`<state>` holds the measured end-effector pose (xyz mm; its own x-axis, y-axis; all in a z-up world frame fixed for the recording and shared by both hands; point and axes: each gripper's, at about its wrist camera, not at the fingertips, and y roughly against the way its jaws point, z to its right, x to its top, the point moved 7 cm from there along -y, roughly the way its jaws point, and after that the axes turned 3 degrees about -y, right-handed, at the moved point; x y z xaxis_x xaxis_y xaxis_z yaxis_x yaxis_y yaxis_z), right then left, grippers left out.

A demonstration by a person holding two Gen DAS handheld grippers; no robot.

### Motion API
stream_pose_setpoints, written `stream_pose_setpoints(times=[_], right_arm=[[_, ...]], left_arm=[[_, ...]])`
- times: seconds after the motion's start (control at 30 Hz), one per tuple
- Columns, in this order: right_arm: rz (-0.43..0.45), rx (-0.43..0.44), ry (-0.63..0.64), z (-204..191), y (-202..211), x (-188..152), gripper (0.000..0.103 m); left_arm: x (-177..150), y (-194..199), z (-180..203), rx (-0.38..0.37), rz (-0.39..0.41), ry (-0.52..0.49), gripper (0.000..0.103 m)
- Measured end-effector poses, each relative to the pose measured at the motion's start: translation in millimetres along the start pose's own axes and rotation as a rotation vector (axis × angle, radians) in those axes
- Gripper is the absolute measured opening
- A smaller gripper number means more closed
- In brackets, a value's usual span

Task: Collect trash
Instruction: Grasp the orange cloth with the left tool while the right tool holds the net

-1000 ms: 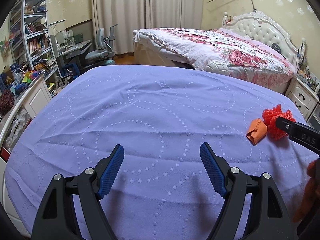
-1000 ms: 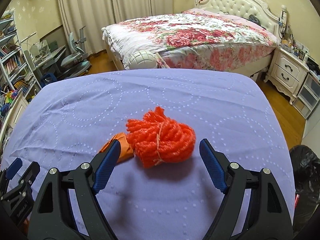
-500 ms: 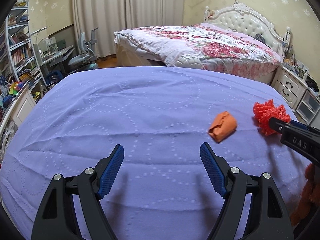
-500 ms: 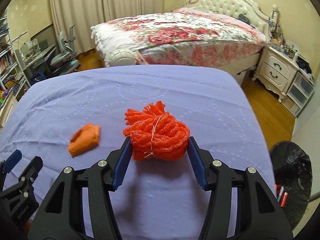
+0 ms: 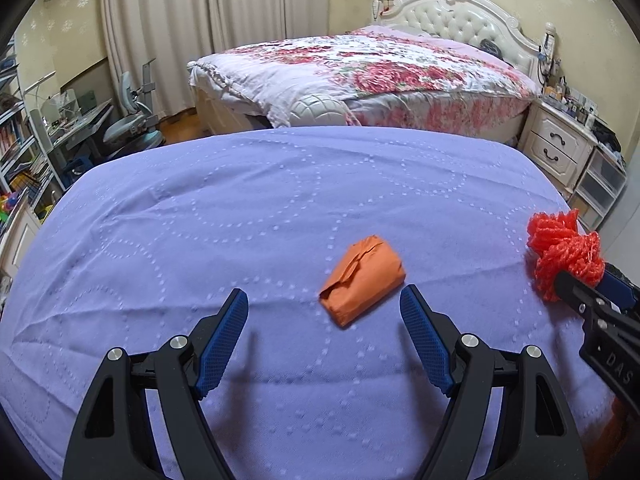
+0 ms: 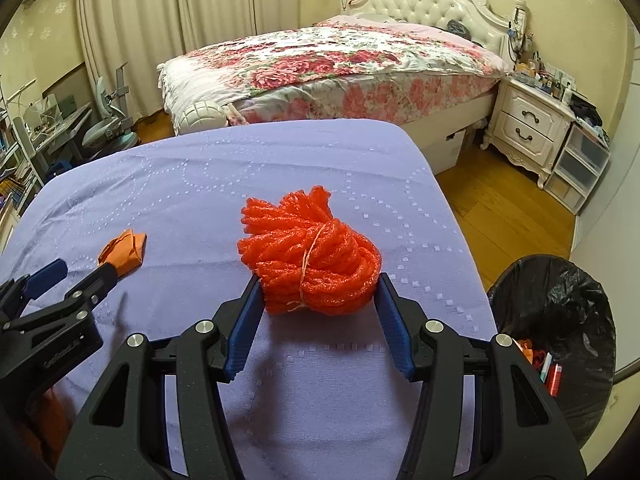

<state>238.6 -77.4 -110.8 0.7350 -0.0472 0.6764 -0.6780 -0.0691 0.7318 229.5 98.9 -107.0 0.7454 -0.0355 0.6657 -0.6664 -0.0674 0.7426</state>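
Orange crumpled paper wad (image 5: 362,280) lies on the lilac-covered counter (image 5: 240,208), just ahead of our left gripper (image 5: 324,312) and a little right of centre, long axis slanting up-right; our jaws stand wide, pitched downward.

From the right wrist, our right gripper (image 6: 318,300) clamps the red foam-net bundle (image 6: 310,262); the black-lined bin (image 6: 560,320) waits right.
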Motion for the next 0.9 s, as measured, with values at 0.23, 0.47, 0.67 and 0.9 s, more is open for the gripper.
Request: stream_pose_setpoints(times=[0.23,0.47,0.67,0.9], right_arm=[[0.002,0.006,-0.003,1,-2,-1,0.054],[0.015,0.014,-0.015,1,1,-1,0.052],[0.026,0.023,-0.027,1,10,-2,0.051],[0.051,0.033,-0.029,3,32,-8,0.051]], left_arm=[[0,-11,6,-0.056,-0.039,-0.015,0.042],[-2,-6,8,-0.084,-0.022,-0.011,0.026],[-7,5,6,-0.091,-0.003,0.006,0.026],[-21,21,8,-0.099,0.013,0.012,0.026]])
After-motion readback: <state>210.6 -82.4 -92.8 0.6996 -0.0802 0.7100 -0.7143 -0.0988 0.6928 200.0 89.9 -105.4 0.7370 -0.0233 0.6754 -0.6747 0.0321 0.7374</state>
